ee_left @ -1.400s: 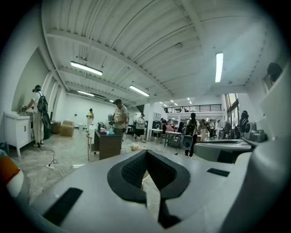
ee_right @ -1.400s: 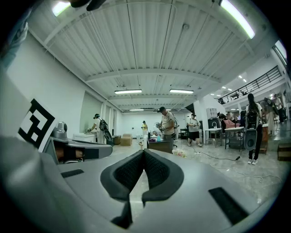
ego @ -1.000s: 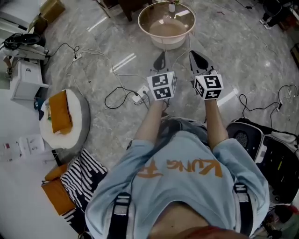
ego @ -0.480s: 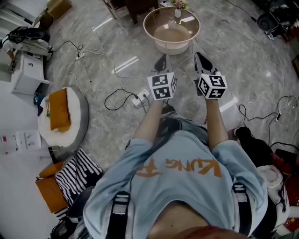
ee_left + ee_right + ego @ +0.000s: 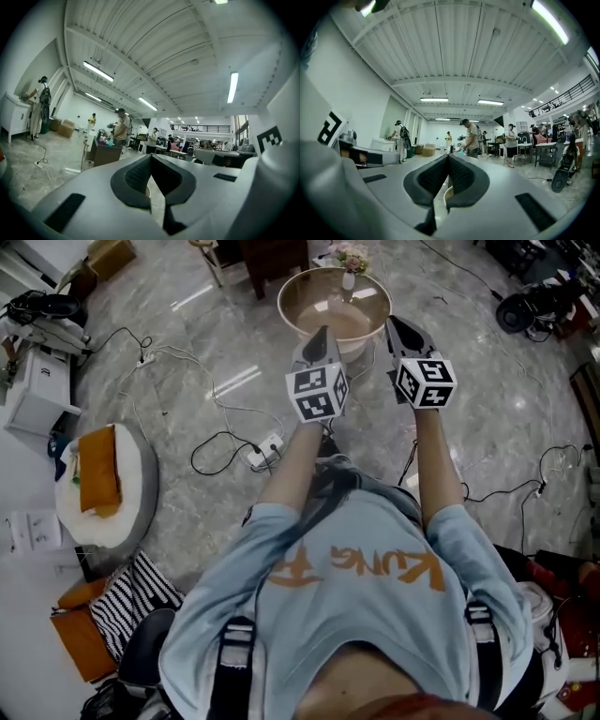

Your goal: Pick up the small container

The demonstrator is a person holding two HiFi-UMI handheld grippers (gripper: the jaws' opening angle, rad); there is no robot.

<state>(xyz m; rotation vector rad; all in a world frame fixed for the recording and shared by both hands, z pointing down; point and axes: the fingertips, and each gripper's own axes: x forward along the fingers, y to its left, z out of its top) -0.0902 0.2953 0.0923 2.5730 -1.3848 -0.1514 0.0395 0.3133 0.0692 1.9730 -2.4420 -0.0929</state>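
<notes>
In the head view, the small container (image 5: pixel 348 279), a slim white pot with pale flowers in it, stood at the far edge of a round table (image 5: pixel 283 306). The left gripper (image 5: pixel 321 332) and the right gripper (image 5: pixel 396 322) pointed at it from the near side, their tips over the table's near rim, the container well beyond and between them. Both pairs of jaws were pressed together on nothing. A second before, the tips had stopped short of the table, over the marble floor (image 5: pixel 187 352), and the container was cut off by the top edge of the picture; now it showed whole.

In the left gripper view, the left gripper (image 5: pixel 151 157) had its dark ribbed pads meeting at the tips, with nothing between them. A sliver of a pale curved rim (image 5: pixel 146 190) showed in the gap beneath; the container itself could not be made out.

In the right gripper view, the right gripper (image 5: pixel 448 157) was likewise closed pad to pad and empty, a pale curved edge (image 5: pixel 447 194) showing below the pads. No container was visible there.
</notes>
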